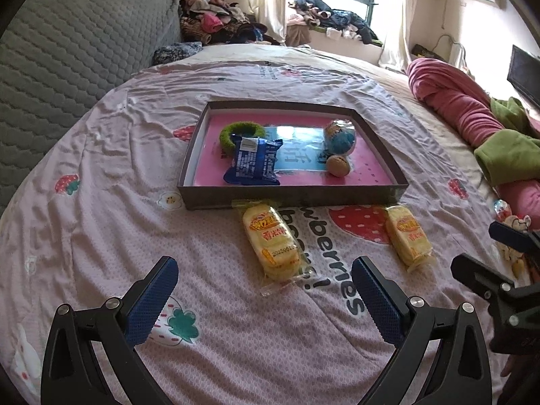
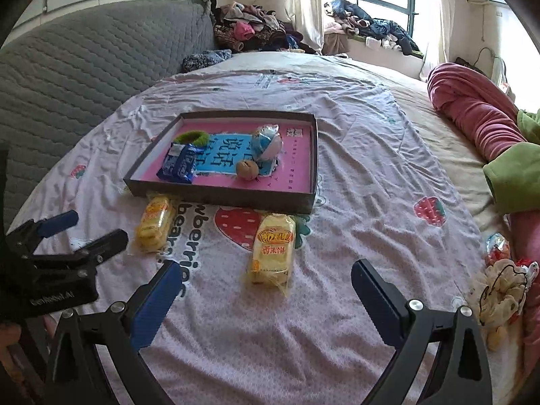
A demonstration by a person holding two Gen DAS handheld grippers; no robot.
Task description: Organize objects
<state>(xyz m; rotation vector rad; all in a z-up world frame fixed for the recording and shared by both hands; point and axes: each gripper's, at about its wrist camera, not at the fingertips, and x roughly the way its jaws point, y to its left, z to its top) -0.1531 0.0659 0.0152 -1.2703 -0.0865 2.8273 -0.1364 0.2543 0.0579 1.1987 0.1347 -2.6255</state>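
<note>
Two yellow rice-cracker packets lie on the bed's strawberry-print sheet, both outside the shallow brown box (image 1: pixel 290 192) and just before its near wall. The left packet (image 1: pixel 275 246) has its far end touching or tucked under that wall. Its long axis runs away from the left gripper (image 1: pixel 265 298), slightly slanted, and it sits straight ahead, between the blue fingers (image 1: pixel 152 300) and just beyond their tips. The right packet (image 2: pixel 273 249) lies likewise ahead of the right gripper (image 2: pixel 266 298), lengthwise to it, close before the tips and a little apart from the box wall.

Each gripper is therefore nearest its own packet. Both have their fingers wide apart and empty. Since the packets lie end-on, a grasp would likely close across the narrow width.

Counted inside the box: one blue snack packet (image 1: pixel 253 163), one green fuzzy ring (image 1: pixel 241 133), one blue-and-white ball (image 1: pixel 340 136) and one small brown nut-like ball (image 1: pixel 338 166), four things in all. At the bed's right edge, near the pink bedding, are a small wrapped item (image 2: pixel 497 248) and a cream scrunchie-like bundle (image 2: pixel 503 290).
</note>
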